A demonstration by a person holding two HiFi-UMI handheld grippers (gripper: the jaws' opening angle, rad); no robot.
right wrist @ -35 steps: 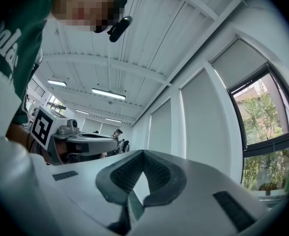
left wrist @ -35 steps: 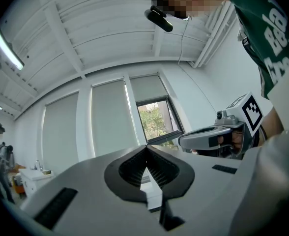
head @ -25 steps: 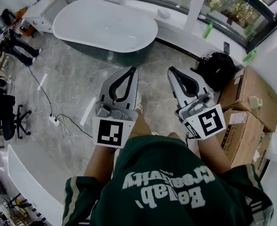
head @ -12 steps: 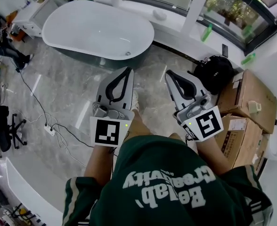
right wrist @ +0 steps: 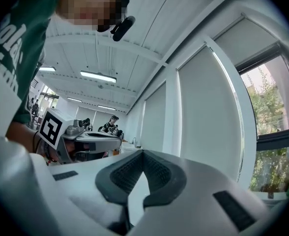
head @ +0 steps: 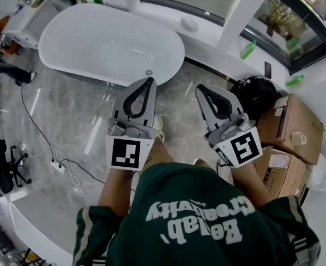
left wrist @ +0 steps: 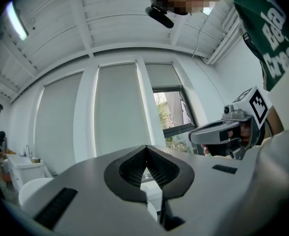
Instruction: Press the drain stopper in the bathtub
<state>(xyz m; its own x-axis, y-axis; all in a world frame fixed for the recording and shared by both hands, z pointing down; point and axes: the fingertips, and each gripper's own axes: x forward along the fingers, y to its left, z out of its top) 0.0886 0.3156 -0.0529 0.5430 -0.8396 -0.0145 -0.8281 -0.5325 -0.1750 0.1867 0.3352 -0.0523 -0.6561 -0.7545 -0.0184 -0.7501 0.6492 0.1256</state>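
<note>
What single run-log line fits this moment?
stage: pre-contact | left gripper: shut, empty | right gripper: shut, empty | bathtub: ahead, untouched

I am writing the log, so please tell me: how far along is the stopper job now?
Nothing looks done yet. In hand: the left gripper and right gripper are shut and empty, held outside the bathtub. Left: reach in and press the small round fitting, probably the stopper.

One bathtub (head: 105, 40), two grippers (head: 150, 80) (head: 200, 87), one black bag (head: 255, 95).

The drain stopper (head: 148, 72) is a tiny grey speck by the near rim of the bathtub (head: 96, 43), too small to read. The cardboard boxes (head: 294, 121) run off the right edge.
</note>
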